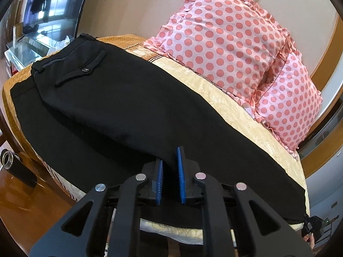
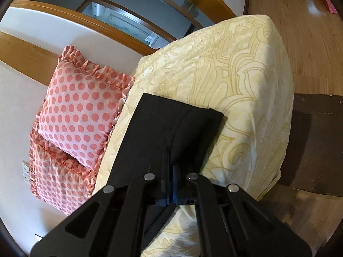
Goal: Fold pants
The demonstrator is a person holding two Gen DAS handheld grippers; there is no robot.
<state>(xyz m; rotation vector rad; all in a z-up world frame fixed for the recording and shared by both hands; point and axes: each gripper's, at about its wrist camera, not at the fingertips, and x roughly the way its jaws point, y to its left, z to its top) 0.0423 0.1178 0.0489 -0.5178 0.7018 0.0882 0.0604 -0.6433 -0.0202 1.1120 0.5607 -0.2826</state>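
Observation:
Black pants (image 1: 120,111) lie lengthwise on the yellow patterned bed cover (image 1: 225,98), waist and buttoned back pocket (image 1: 85,69) at the far left, one half laid over the other. My left gripper (image 1: 170,160) has its blue-padded jaws slightly apart around the near edge of the upper layer at the crotch area. In the right wrist view the leg ends (image 2: 171,124) lie flat on the bed cover (image 2: 246,85). My right gripper (image 2: 171,171) is shut on the near edge of the pants legs.
Two pink polka-dot pillows (image 1: 225,38) lean on the wall behind the bed, also in the right wrist view (image 2: 81,109). A dark wooden nightstand (image 1: 25,203) with a black cylinder (image 1: 15,165) stands left. A dark brown box (image 2: 317,143) sits on the wood floor (image 2: 300,21).

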